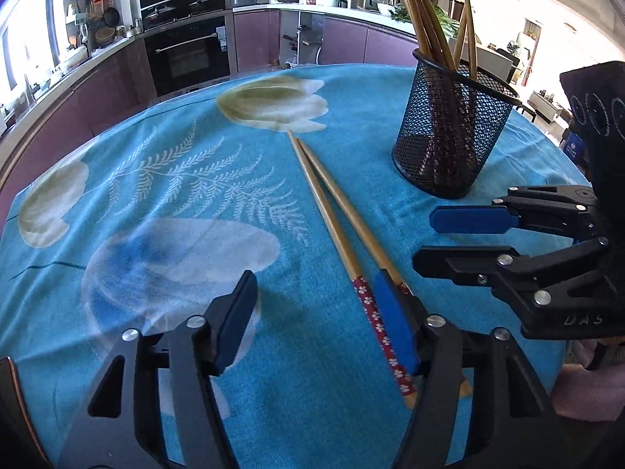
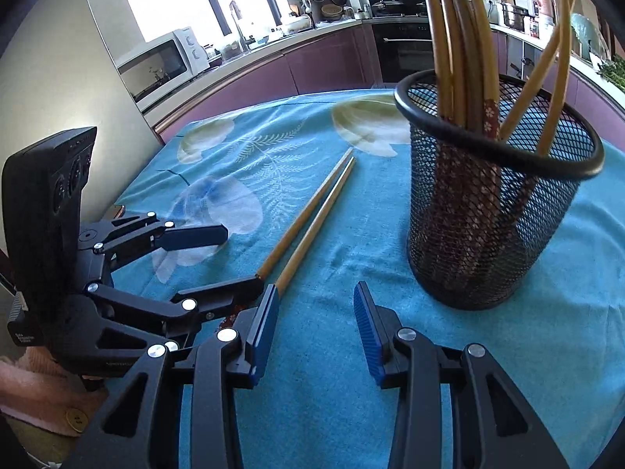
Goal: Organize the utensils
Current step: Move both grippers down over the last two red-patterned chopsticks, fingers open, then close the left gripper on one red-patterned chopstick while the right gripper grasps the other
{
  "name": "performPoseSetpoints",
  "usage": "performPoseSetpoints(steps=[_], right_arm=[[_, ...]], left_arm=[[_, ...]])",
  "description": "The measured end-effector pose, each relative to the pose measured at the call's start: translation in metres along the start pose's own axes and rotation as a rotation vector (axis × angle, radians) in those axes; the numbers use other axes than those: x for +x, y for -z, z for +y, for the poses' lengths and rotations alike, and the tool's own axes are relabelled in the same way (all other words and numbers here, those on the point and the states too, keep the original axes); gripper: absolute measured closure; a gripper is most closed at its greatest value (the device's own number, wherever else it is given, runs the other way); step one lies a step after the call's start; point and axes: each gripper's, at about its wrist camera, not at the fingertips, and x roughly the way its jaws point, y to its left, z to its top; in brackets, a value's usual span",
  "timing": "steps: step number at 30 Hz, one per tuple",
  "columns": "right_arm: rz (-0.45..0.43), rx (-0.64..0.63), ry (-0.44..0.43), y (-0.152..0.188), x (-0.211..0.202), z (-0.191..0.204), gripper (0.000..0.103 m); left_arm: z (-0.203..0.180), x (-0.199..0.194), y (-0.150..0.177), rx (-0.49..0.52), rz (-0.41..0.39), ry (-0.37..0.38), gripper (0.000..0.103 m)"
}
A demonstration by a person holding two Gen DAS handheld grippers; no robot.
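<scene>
A kitchen with a dark oven is seen behind a table spread with a blue floral cloth [image 1: 164, 179]. In the left wrist view, two loose chopsticks [image 1: 332, 211] are laid side by side on the cloth. The left gripper [image 1: 314, 314] is held half open over their patterned ends, one pad beside them, nothing gripped. In the right wrist view, the mesh holder [image 2: 496, 211], already stocked with chopsticks, is stood near the pair. The right gripper [image 2: 316, 336] is partly open and empty. The pickup appears to be in hand; closing squarely on both sticks is called for next.
</scene>
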Motion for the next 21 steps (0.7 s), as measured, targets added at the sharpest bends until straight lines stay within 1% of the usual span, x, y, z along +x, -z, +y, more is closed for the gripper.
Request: performPoseSetpoints(steps=[2, 5, 7, 9, 11, 14, 15, 16, 19, 21], right_arm=[[0.000, -0.002, -0.003, -0.003, 0.003, 0.001, 0.064], [0.007, -0.004, -0.007, -0.007, 0.010, 0.004, 0.064], [0.012, -0.013, -0.003, -0.010, 0.015, 0.007, 0.064], [0.012, -0.027, 0.012, -0.011, 0.018, 0.011, 0.065], [0.015, -0.043, 0.033, -0.012, 0.019, 0.013, 0.069], [0.024, -0.066, 0.054, -0.012, 0.019, 0.014, 0.072], [0.028, -0.071, 0.062, -0.012, 0.018, 0.014, 0.073], [0.032, -0.074, 0.072, -0.011, 0.017, 0.014, 0.076], [0.046, -0.080, 0.100, -0.010, 0.013, 0.010, 0.076], [0.045, -0.074, 0.104, -0.011, 0.011, 0.008, 0.076]], left_arm=[[0.001, -0.003, 0.004, -0.013, 0.003, 0.016, 0.046], [0.000, -0.007, 0.009, -0.018, 0.004, 0.032, 0.049], [-0.002, -0.010, 0.012, -0.018, 0.006, 0.043, 0.053], [-0.003, -0.010, 0.014, -0.018, 0.008, 0.053, 0.061], [-0.004, -0.010, 0.015, -0.020, 0.011, 0.066, 0.066], [-0.006, -0.010, 0.016, -0.023, 0.017, 0.089, 0.075], [-0.007, -0.009, 0.017, -0.025, 0.020, 0.096, 0.076], [-0.008, -0.009, 0.017, -0.025, 0.021, 0.102, 0.076], [-0.010, -0.011, 0.017, -0.021, 0.018, 0.113, 0.075], [-0.008, -0.009, 0.015, -0.025, 0.016, 0.112, 0.074]])
